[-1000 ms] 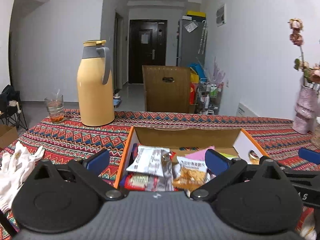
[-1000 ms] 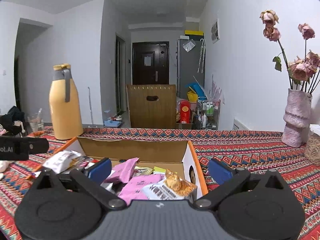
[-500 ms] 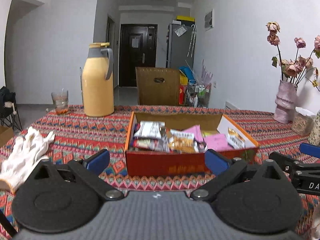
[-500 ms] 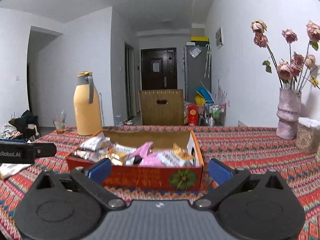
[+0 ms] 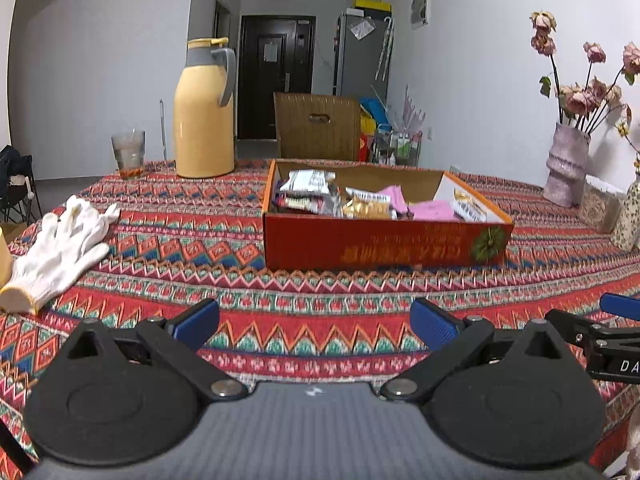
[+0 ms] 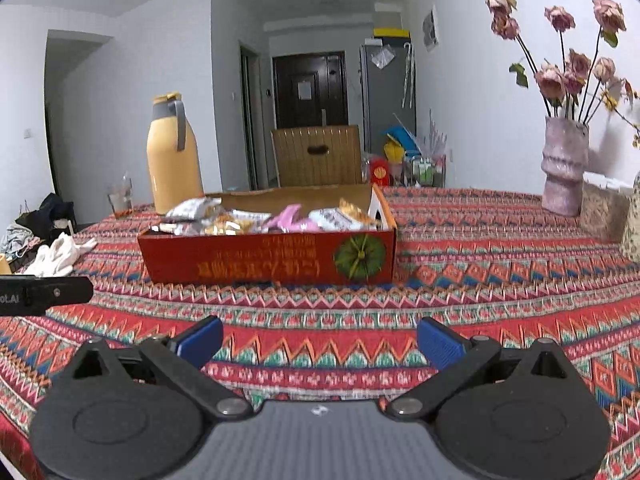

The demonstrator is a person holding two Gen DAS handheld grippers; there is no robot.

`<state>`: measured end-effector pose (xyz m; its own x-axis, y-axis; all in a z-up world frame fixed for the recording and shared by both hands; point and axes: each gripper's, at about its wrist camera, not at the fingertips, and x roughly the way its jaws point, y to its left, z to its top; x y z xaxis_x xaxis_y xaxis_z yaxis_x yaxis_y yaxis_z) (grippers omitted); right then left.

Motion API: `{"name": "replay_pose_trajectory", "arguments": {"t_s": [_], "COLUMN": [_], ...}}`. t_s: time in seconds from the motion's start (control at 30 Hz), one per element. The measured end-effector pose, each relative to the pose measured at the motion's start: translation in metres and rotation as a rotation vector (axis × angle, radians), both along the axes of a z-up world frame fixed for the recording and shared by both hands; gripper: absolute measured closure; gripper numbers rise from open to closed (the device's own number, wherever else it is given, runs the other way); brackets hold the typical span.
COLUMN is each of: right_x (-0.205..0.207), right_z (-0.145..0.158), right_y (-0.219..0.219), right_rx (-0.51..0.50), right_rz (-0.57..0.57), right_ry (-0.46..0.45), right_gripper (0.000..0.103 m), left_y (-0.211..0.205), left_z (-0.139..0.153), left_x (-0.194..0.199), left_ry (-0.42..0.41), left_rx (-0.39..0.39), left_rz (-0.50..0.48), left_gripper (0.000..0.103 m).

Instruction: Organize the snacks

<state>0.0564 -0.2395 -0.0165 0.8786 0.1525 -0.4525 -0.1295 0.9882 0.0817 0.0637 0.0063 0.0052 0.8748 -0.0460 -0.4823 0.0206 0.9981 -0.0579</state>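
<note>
Left wrist view: your left gripper sits low in the frame over bare patterned cloth, its fingers spread wide with nothing between them. The snack box, an open red carton, stands on the table at centre frame, well apart from the fingertips. Loose snack packets lie heaped inside it: silver-and-white wrappers towards its left end, pink ones towards its right. No packets are visible on the cloth outside the box.

Right wrist view: your right gripper is likewise empty, fingers parted, low centre of frame, with the box in mid frame just left of centre. Part of the left tool shows at the left edge.

Assessment: both tools are held back and level, facing the carton's long printed side, which suits a pause or a finish rather than a pick. With every visible packet in the box, the gathering appears largely done; whether sorting within it remains, I cannot tell.

Bystanders: a yellow thermos jug and a drinking glass at upper left, white work gloves at the left edge, a vase of dried roses at right. All stand outside the working lane.
</note>
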Motion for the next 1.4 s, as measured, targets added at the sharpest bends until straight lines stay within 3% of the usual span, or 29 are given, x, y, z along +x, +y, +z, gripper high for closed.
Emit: {"name": "replay_pose_trajectory", "arguments": {"t_s": [0.7,1.4], "right_x": [-0.004,-0.002], "right_z": [-0.018,-0.019], "right_y": [-0.003,-0.003], "right_rx": [0.011,0.012], "right_rz": [-0.011,-0.013], "right_ry": [0.069,0.074], "right_gripper": [0.0,0.0], "left_y": [-0.003,-0.005], "left_z": [-0.02,-0.022], "left_x": [-0.008,-0.008], "left_ry": [0.051,0.054], "left_rx": [-0.007,-0.007], "left_rz": [-0.025,-0.027], "left_gripper": [0.0,0.0]}}
